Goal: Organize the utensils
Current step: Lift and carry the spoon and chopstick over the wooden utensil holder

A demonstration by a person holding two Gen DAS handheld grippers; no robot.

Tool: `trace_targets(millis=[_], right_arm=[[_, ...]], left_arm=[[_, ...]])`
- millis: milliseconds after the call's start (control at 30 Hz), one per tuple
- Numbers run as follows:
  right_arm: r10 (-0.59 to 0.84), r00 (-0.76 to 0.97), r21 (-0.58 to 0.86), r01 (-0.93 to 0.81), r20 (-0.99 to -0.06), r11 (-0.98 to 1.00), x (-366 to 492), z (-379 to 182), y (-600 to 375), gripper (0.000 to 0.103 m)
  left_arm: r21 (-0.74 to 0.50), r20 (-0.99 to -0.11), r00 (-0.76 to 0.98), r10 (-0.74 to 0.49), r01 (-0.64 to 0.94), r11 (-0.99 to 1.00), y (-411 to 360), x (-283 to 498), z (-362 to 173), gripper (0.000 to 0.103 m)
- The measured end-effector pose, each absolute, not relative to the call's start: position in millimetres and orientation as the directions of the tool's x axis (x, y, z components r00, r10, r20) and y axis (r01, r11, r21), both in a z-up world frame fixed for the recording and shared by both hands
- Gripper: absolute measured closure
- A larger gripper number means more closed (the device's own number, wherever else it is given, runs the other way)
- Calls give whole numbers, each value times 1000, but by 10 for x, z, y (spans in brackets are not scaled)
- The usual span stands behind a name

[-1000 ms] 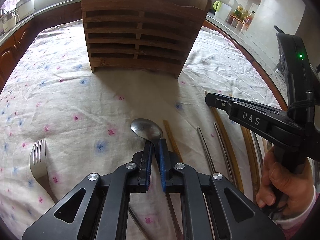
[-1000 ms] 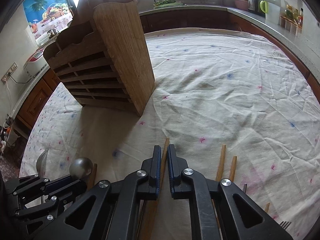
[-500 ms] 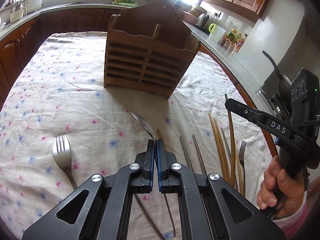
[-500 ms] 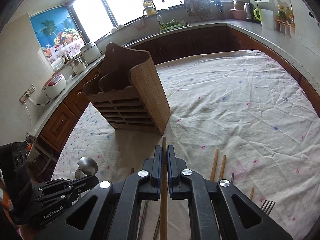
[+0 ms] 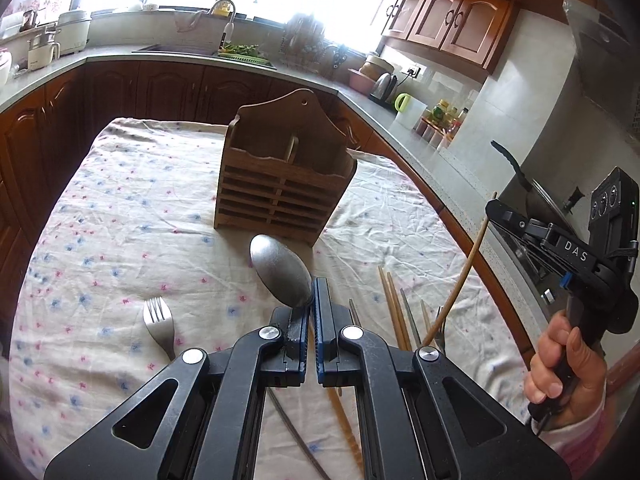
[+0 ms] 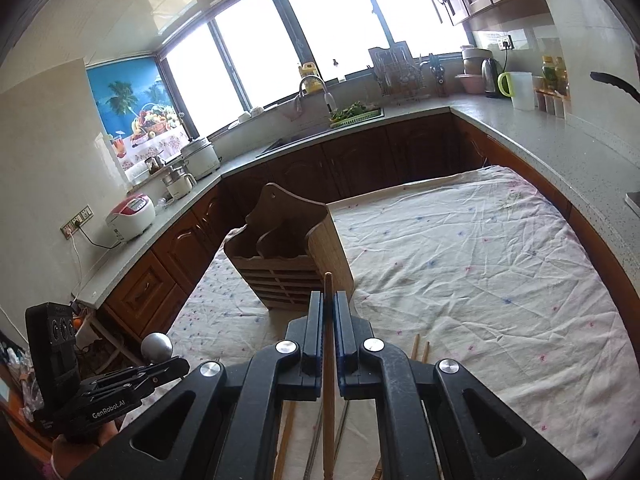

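fork (image 5: 159, 322): lying on the cloth-covered surface (image 5: 120, 216), toward its left edge
left gripper (image 5: 311, 308): clamped on the spoon (image 5: 281, 270), bowl raised above the cloth
holder (image 5: 282, 184): wooden, upright mid-surface
loose chopsticks (image 5: 394, 312): flat near the right edge
right gripper (image 6: 328, 312): clamped on a wooden chopstick (image 6: 328, 360), lifted

"DAS" is printed on the right gripper (image 5: 516, 216) (white letters); "GenRobot.AI" is read on the left gripper (image 6: 176, 364).
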State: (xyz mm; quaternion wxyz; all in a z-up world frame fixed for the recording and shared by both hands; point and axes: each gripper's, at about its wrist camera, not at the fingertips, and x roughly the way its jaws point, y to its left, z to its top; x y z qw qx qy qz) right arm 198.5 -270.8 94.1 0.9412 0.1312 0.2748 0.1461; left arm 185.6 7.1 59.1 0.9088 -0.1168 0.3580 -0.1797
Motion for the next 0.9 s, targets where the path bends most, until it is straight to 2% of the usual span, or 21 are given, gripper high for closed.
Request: trace_targets(millis=[133,633,900], right_arm=[[349,829,334,-211,-437,919,1968,1106,-2746,98],[359,855,347,-230,-374,909,2016,1283,-2738,98],[373,876,353,-259,-306,899,2189,1573,-2696,98]], left_arm=[[-339,-582,704,-407,246,908,126,1844,718,101],[-329,-530,762,-371,218,919,289,2013,945,101],[-288,-457,826,-331,215,933,381,2305,1288,101]])
